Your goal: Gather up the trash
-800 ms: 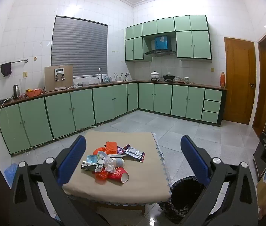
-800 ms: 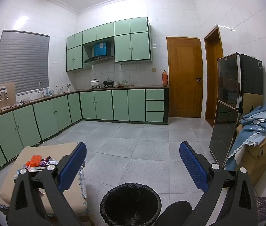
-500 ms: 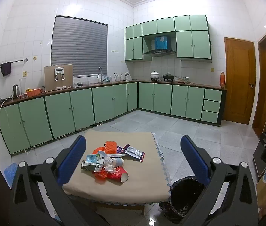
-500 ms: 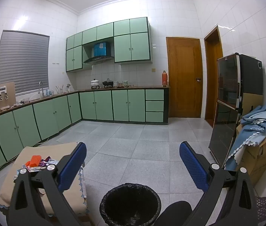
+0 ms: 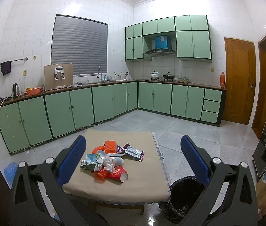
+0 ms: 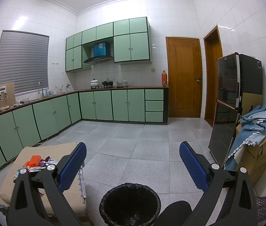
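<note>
A pile of trash [image 5: 110,160] lies on a low table with a beige cloth [image 5: 133,186]: a red paper cup [image 5: 118,175], crumpled wrappers, a foil packet [image 5: 133,151] and an orange piece [image 5: 110,146]. My left gripper [image 5: 133,156] is open and empty, held above and short of the pile. A bin with a black bag [image 6: 130,203] stands on the floor right of the table; it also shows in the left wrist view [image 5: 183,197]. My right gripper [image 6: 133,160] is open and empty, above the bin. The table [image 6: 10,192] and part of the pile [image 6: 37,162] show at the left there.
Green cabinets [image 5: 102,103] run along the left and far walls. A black fridge [image 6: 232,101] and a cardboard box draped with blue cloths [image 6: 257,139] stand at the right. Wooden doors [image 6: 183,77] are at the back. Grey tiled floor [image 6: 133,137] lies between.
</note>
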Demonstrator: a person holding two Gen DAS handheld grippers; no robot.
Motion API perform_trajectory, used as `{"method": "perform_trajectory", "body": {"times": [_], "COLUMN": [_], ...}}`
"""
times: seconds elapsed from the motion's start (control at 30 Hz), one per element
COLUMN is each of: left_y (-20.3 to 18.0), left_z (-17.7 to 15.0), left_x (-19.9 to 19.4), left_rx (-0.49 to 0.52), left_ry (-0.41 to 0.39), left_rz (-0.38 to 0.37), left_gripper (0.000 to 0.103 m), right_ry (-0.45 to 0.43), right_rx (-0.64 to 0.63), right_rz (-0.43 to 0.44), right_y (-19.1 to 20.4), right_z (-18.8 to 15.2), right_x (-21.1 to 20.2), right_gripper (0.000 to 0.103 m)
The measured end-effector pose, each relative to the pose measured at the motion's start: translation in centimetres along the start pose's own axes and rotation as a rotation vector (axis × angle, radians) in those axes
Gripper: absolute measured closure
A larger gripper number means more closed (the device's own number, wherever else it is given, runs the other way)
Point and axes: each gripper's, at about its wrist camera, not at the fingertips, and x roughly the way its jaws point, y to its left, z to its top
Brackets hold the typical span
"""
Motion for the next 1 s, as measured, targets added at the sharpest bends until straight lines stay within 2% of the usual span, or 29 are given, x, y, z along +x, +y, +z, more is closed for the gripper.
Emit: {"method": "perform_trajectory", "body": {"times": [1.0], "left_y": [0.26], "left_z": [-0.58], "left_x": [0.59], "left_rx": [-0.009], "left_ry": [0.005], "left_rz": [-0.001], "left_gripper": [0.005], "right_ry": [0.0], "right_rx": [-0.003], "right_rz": [0.003], "right_y": [-0.08], "right_z": [0.03], "right_x": [-0.23], "right_gripper": [0.006]}}
